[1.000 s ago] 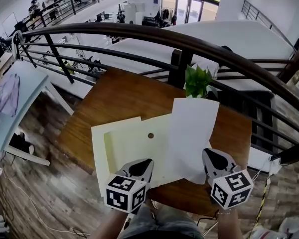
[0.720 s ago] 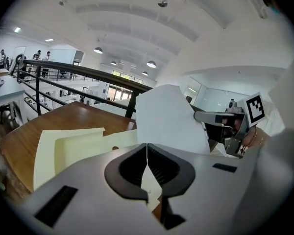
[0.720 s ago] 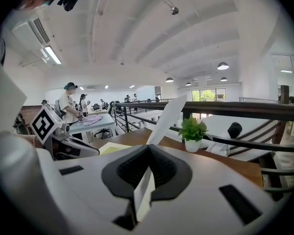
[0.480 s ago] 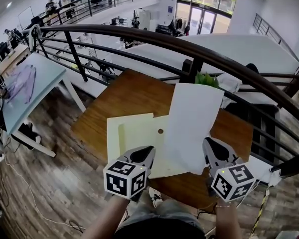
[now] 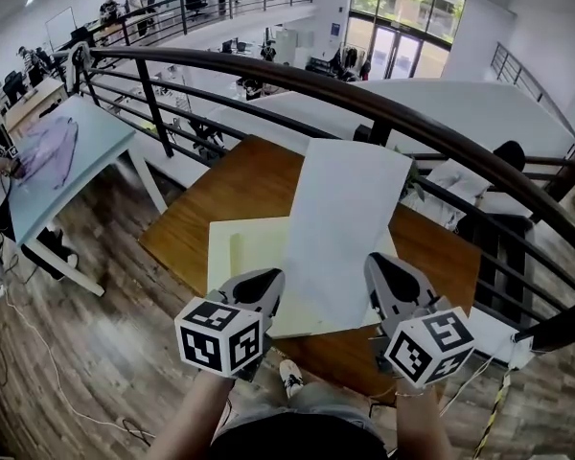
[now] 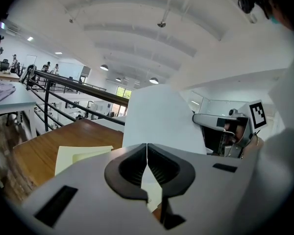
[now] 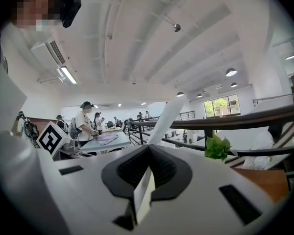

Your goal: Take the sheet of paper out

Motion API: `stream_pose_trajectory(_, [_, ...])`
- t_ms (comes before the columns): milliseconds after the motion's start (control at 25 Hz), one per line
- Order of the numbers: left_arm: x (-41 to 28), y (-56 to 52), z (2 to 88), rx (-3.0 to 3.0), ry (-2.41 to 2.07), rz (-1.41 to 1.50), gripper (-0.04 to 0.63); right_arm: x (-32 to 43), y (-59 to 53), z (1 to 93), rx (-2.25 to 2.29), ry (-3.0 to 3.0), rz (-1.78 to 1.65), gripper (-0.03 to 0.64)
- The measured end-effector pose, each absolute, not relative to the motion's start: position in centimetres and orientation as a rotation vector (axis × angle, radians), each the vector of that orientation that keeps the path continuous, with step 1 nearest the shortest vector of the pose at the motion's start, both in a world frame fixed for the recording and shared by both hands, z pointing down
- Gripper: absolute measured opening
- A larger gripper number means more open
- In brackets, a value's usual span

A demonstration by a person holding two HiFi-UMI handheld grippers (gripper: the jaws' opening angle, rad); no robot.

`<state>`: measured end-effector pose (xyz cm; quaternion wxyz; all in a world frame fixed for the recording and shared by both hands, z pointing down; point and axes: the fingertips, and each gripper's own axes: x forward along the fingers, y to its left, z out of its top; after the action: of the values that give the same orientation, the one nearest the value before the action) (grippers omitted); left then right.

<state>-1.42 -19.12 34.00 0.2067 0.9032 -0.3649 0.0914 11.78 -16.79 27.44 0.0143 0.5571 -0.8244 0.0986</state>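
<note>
Both grippers are higher than a second ago; sheet (image 5: 340, 228) comes up with right gripper (image 5: 379, 264), jaws clamped on its right edge, above table's (image 5: 240, 185) near edge. Left gripper (image 5: 270, 278) jaws together, seemingly empty, just beside sheet. Sheet hides envelope's (image 5: 244, 252) mouth, so full clearance unconfirmed

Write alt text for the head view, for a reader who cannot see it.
The left gripper and the right gripper, both shut, hold a white sheet by its sides above a pale yellow envelope on a wooden table. A dark railing curves behind the table.
</note>
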Motion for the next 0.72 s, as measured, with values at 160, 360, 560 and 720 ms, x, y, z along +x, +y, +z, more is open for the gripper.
stream_pose_trajectory(160, [-2.4,-18.4,33.4,2.51,-1.04,0.227,0.018,10.1,-16.2,27.5,1.695,-2.64,0.367,0.028])
stream_pose_trajectory(360, [-3.7,-18.0,33.7,2.482,-1.057,0.191,0.018,8.5,-15.7,28.1,1.654,-2.689,0.425,0.028])
stream_pose_trajectory(560, [-4.6,-18.0,34.2,2.46,-1.081,0.193,0.018,7.6,-15.9,28.7,1.624,-2.689,0.434,0.028])
stream_pose_trajectory(720, [-4.9,-18.0,34.1,2.456,-1.091,0.191,0.018,7.3,-16.0,28.9,1.619,-2.686,0.438,0.028])
